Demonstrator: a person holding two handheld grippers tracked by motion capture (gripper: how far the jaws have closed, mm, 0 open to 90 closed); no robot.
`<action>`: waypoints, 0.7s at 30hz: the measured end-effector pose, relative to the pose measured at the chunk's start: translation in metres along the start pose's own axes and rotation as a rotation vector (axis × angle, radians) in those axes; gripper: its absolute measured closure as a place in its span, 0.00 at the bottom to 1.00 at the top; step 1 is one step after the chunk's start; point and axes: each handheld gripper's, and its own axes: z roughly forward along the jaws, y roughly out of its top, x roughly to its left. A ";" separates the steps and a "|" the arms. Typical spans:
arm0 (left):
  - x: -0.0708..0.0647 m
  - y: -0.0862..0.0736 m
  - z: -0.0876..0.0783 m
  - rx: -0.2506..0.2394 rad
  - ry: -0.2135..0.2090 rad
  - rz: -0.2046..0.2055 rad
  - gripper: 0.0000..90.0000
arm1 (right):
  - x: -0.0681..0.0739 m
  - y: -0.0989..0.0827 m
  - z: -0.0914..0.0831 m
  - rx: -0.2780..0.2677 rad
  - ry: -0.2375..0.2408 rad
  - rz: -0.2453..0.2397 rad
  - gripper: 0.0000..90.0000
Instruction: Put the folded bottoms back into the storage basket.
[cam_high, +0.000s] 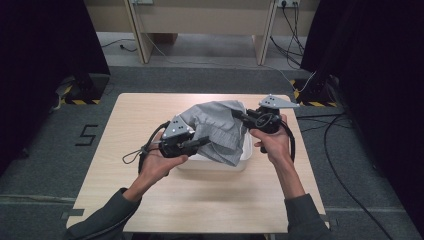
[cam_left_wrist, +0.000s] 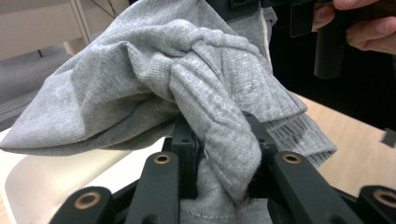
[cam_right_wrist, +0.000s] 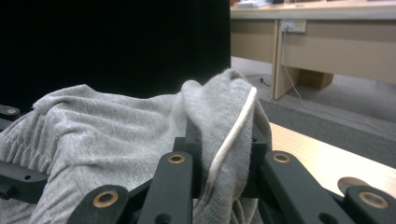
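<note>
Left gripper (cam_high: 200, 142): jaws clamped on a bunched fold of the grey garment (cam_high: 217, 127); in the left gripper view the cloth (cam_left_wrist: 187, 93) is pinched tight between the black jaws. Right gripper (cam_high: 239, 116): jaws clamped on another edge of the garment, a white drawstring (cam_right_wrist: 231, 135) running down between them in the right gripper view. Garment hangs between the two grippers, lifted above a white tub (cam_high: 245, 155) that sits mid-table (cam_high: 150, 200). One hem droops toward the tub's rim. Each hand grips its tool from below.
</note>
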 end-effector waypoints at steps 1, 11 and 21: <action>0.002 -0.002 0.004 0.004 0.005 -0.001 0.79 | 0.000 0.000 0.000 0.000 0.000 0.000 0.88; 0.023 -0.020 0.037 0.062 0.041 -0.052 0.79 | -0.026 -0.022 0.035 0.073 -0.039 0.039 0.88; 0.029 -0.037 0.057 0.113 0.066 -0.046 0.79 | -0.037 -0.037 0.052 0.132 -0.062 0.046 0.88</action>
